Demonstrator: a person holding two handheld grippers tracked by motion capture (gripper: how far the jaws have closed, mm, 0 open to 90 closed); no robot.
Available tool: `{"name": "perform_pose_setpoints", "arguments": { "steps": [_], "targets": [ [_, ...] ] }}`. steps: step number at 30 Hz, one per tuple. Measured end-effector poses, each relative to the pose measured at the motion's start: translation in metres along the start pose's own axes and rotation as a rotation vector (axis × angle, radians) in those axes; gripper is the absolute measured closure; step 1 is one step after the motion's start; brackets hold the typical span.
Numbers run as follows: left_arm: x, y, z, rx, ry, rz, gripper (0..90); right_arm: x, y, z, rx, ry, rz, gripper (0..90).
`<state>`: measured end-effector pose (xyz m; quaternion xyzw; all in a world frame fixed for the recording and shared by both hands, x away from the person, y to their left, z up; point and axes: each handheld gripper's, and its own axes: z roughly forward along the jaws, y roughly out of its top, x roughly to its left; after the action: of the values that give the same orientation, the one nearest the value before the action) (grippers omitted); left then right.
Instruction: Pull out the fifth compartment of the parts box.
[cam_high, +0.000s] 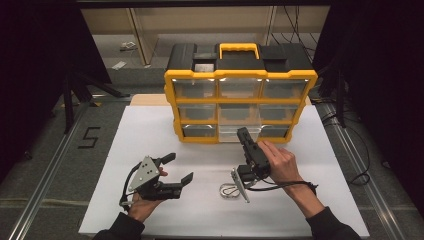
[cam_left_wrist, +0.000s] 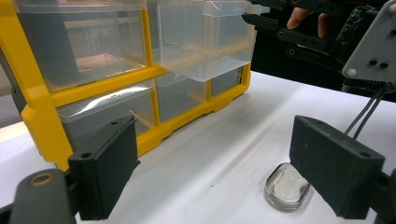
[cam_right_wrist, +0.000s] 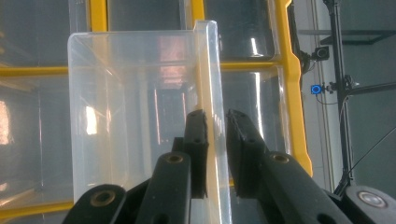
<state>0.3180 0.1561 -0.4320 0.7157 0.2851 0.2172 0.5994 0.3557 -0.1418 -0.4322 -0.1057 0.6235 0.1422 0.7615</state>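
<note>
A yellow and black organizer (cam_high: 240, 75) with clear drawers stands at the back of the white table (cam_high: 150, 130). Its bottom middle clear drawer (cam_high: 231, 134) is pulled partway out. My right gripper (cam_high: 243, 133) is shut on that drawer's side wall; in the right gripper view the wall (cam_right_wrist: 212, 70) runs between the two black jaws of the right gripper (cam_right_wrist: 215, 121). My left gripper (cam_high: 181, 166) rests open at the front left, with nothing between its pads (cam_left_wrist: 107, 172). A small clear plastic piece (cam_left_wrist: 287, 189) lies on the table by its right pad, also visible from above (cam_high: 229, 190).
In the left gripper view the organizer (cam_left_wrist: 42, 116) fills the left and the drawer (cam_left_wrist: 210, 51) juts out, with the right gripper (cam_left_wrist: 254, 10) at its rim. Metal rails (cam_high: 60, 150) run along both sides of the table. A "5" mark (cam_high: 90, 137) lies at the left.
</note>
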Motion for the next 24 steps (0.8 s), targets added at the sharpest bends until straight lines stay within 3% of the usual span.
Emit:
{"name": "perform_pose_setpoints", "arguments": {
  "steps": [5,8,12,16,24],
  "targets": [
    [0.0,0.0,0.0,0.001,-0.001,0.0,14.9,-0.001,0.0,0.0,-0.004,0.004,-0.002,78.6],
    [0.0,0.0,0.0,0.004,-0.001,0.006,14.9,-0.002,0.0,-0.001,0.006,0.021,0.033,74.2],
    [0.0,0.0,0.0,0.005,-0.001,0.006,14.9,-0.008,0.002,-0.004,-0.005,0.054,0.087,60.6],
    [0.0,0.0,0.0,0.001,-0.003,0.003,14.9,-0.012,0.005,-0.006,-0.021,0.089,0.099,55.2],
    [-0.001,0.0,0.0,0.0,-0.003,0.003,14.9,-0.022,0.014,-0.013,-0.052,0.139,0.183,48.7]
  ]
}}
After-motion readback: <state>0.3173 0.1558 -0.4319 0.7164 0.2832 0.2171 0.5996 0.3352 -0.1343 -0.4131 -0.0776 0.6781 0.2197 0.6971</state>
